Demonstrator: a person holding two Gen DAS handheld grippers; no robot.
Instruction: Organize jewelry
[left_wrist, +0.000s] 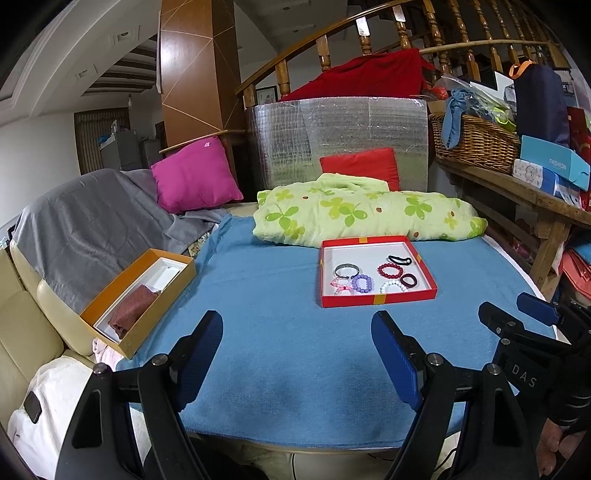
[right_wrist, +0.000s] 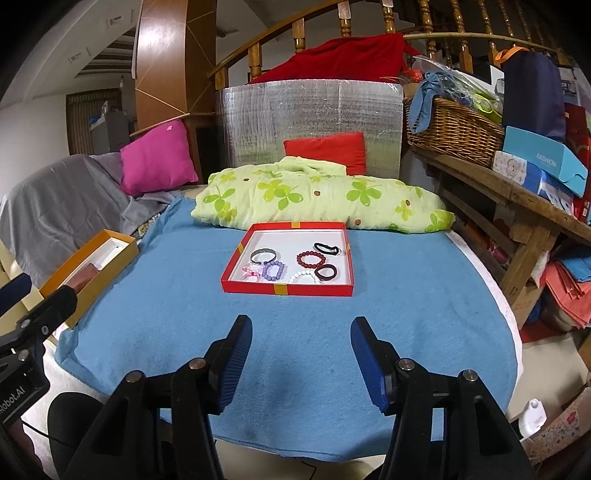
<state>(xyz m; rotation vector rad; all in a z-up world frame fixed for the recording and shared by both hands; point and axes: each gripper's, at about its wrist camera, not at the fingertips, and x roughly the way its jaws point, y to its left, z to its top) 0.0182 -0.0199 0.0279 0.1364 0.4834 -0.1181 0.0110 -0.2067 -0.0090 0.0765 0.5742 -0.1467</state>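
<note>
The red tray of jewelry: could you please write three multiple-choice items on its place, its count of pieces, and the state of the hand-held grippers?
1. Where does the red tray sit?
A. on the blue cloth
B. in the wicker basket
C. on the pink cushion

2. How many pieces lie in it?
A. three
B. seven
C. twelve

3. The left hand-held gripper and right hand-held gripper are
A. clamped on a bracelet
B. open, empty
C. inside the tray

Answers: A, cloth surrounds the tray; B, seven separate rings show; B, only bare cloth lies between their pads.

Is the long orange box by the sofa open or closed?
Open. The long orange cardboard box has no lid on; its white lining and a folded reddish-brown cloth inside are visible.
</note>
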